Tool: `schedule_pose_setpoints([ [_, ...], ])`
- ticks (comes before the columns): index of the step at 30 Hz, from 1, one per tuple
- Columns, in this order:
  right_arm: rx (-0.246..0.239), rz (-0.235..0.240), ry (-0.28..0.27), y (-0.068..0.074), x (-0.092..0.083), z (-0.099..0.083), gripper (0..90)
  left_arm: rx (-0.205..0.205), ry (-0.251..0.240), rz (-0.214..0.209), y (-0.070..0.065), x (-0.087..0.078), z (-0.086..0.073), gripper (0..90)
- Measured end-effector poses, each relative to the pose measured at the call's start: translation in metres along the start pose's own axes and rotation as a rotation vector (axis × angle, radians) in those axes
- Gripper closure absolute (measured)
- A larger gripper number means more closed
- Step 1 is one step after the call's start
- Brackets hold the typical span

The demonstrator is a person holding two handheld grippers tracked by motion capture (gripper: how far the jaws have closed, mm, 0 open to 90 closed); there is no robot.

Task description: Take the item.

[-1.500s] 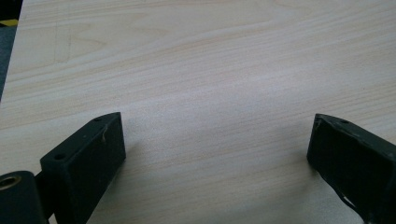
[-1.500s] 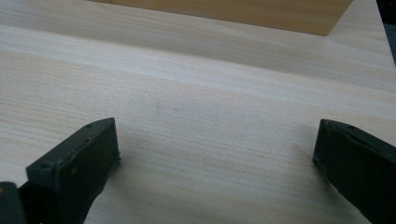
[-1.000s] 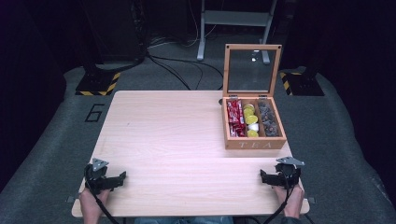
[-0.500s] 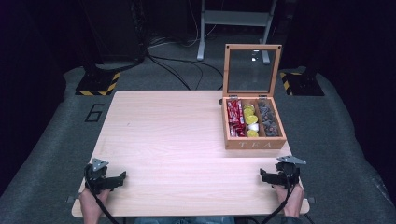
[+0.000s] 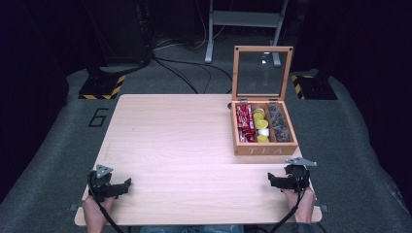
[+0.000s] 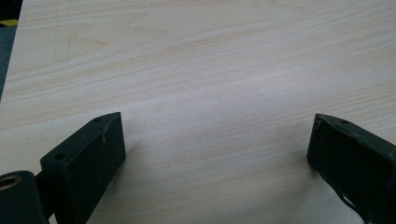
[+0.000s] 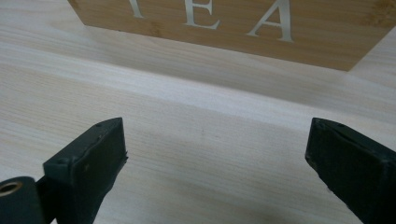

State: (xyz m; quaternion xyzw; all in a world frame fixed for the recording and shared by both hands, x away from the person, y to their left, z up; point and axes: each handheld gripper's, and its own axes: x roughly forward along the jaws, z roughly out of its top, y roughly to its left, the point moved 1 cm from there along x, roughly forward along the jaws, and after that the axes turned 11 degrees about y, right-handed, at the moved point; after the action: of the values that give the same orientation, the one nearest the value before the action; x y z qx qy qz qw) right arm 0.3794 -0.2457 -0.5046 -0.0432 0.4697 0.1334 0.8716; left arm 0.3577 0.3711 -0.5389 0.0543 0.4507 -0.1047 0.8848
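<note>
My right gripper rests at the table's near right corner, jaws spread wide with nothing between them; my left gripper sits at the near left corner, equally wide and empty. The wooden tea box stands just beyond my right gripper, lid upright. From above I see red packets, yellow capsules and dark items I can't identify. The right gripper view shows the box's lettered front, its top cut off.
</note>
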Motion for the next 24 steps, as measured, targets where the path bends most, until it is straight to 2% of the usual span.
schedule_pose_setpoints([
  [11, -0.029, 0.009, -0.007, 0.007, -0.010, 0.016, 4.7, 0.007, 0.009, -0.002, 0.000, 0.000, 0.000, 4.3],
  [24, -0.049, 0.017, -0.025, 0.011, -0.017, 0.035, 4.8, -0.003, 0.000, -0.003, 0.000, 0.000, 0.000, 4.3],
])
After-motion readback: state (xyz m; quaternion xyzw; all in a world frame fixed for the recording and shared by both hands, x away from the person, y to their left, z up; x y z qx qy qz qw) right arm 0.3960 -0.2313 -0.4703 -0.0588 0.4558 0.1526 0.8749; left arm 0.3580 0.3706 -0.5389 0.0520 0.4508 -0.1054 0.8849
